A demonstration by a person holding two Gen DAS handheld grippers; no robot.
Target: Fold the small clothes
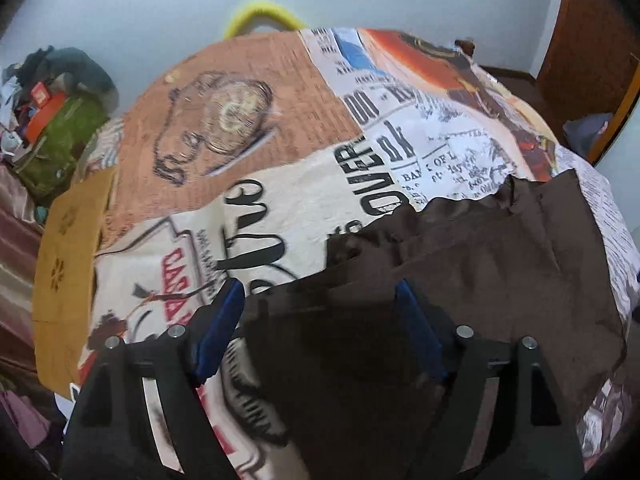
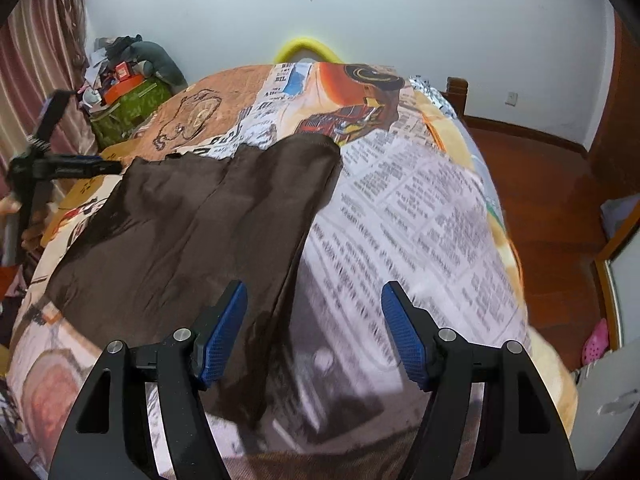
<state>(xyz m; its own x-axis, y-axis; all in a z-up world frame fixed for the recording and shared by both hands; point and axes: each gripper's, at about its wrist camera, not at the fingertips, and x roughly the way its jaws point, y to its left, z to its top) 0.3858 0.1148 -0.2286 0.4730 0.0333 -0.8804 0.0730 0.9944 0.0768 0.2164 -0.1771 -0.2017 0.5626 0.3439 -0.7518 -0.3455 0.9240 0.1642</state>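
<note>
A dark brown garment [image 2: 192, 232] lies spread flat on a bed with a printed newspaper-style cover [image 2: 420, 208]. In the left wrist view the garment [image 1: 460, 280] fills the lower right. My left gripper [image 1: 320, 292] is open, its blue pads either side of the garment's near left edge, just above the cloth. My right gripper [image 2: 314, 296] is open and empty, over the garment's near right edge, left pad [image 2: 224, 332] above the brown cloth, right pad above the bedcover. The left gripper also shows in the right wrist view [image 2: 112, 166] at the garment's far left corner.
A green bag with clutter [image 2: 128, 104] stands beyond the bed's far left corner. A yellow hoop [image 2: 308, 50] sits behind the bed against the wall. Wooden floor [image 2: 552, 200] lies to the right. A yellow cloth [image 1: 68, 248] lies at the bed's left edge.
</note>
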